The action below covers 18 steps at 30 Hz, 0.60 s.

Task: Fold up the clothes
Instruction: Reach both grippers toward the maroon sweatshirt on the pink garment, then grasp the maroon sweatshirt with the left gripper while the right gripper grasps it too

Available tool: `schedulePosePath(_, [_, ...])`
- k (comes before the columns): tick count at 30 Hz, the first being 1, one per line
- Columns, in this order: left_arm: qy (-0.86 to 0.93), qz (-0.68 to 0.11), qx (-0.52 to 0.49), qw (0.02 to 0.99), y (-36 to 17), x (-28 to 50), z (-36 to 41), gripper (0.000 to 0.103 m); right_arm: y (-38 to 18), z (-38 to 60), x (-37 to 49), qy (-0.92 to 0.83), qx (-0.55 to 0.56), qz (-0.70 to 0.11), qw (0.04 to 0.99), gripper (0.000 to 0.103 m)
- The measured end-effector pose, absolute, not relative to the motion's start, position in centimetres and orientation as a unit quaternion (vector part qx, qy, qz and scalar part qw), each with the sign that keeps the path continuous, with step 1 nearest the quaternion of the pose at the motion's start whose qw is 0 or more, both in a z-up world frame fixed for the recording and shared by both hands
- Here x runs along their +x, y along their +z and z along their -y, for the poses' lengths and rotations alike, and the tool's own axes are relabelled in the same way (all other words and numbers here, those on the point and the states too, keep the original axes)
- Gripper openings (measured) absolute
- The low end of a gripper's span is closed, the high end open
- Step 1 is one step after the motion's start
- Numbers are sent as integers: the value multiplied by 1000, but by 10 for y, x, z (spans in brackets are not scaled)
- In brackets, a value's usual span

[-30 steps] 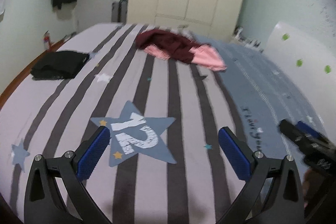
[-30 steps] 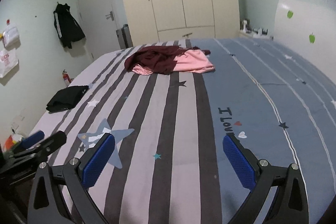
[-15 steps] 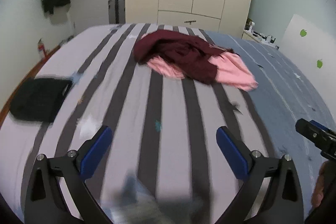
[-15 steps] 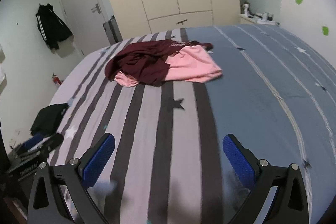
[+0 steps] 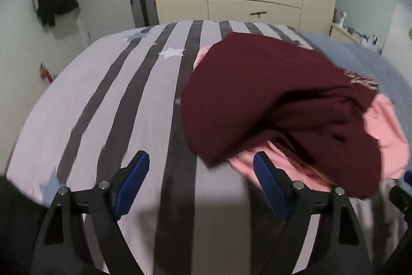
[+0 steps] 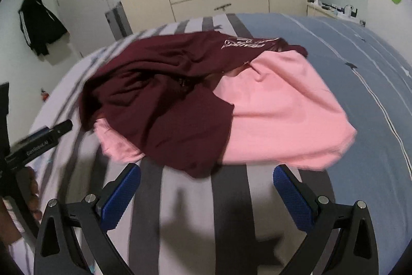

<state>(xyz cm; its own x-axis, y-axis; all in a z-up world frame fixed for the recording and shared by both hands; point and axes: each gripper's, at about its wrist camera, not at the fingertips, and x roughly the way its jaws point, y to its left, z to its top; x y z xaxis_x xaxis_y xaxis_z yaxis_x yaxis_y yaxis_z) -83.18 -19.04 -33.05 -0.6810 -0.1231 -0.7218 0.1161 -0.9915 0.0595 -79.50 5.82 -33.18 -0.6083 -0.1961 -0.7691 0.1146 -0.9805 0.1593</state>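
Both hand-held grippers, left (image 5: 200,179) and right (image 6: 206,187), gape empty above the bed (image 6: 373,94). At frame centre, a maroon shirt (image 6: 164,105) lies crumpled over a pink shirt (image 6: 283,120).

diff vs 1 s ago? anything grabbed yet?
Both grippers, left gripper and right gripper, advanced up the bed to the near edge of the maroon garment and pink garment. Nothing grabbed: both open and empty as before; pile undisturbed.
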Motion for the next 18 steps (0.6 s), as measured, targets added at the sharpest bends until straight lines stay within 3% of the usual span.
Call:
schedulePosePath(3, [-914, 3, 401, 62, -335, -855, 191, 68, -344, -53, -820, -890, 445, 50, 83, 101])
schedulePosePath(5, [-912, 3, 408, 52, -338, -867, 190, 55, -353, -49, -835, -882, 460, 52, 88, 91])
schedulePosePath(6, [-909, 4, 414, 45, -340, -868, 188, 46, -357, -47, -840, -879, 465, 51, 89, 78])
schedulePosePath(8, [-905, 6, 425, 31, -344, -871, 184, 25, -361, -43, -845, -876, 471, 46, 92, 68])
schedulePosePath(10, [-901, 6, 433, 19, -345, -871, 180, 8, -362, -40, -848, -872, 477, 44, 101, 44])
schedulePosePath(11, [-900, 5, 436, 15, -344, -870, 178, 5, -362, -40, -849, -869, 481, 44, 107, 34])
schedulePosePath(12, [-899, 3, 438, 10, -343, -867, 176, 4, -361, -40, -849, -868, 482, 43, 114, 14])
schedulePosePath(13, [-901, -2, 434, 4, -336, -862, 179, 4, -358, -40, -849, -867, 482, 42, 121, 6])
schedulePosePath(18, [-909, -30, 415, -29, -300, -825, 190, 3, -333, -61, -821, -873, 461, 61, 148, 4])
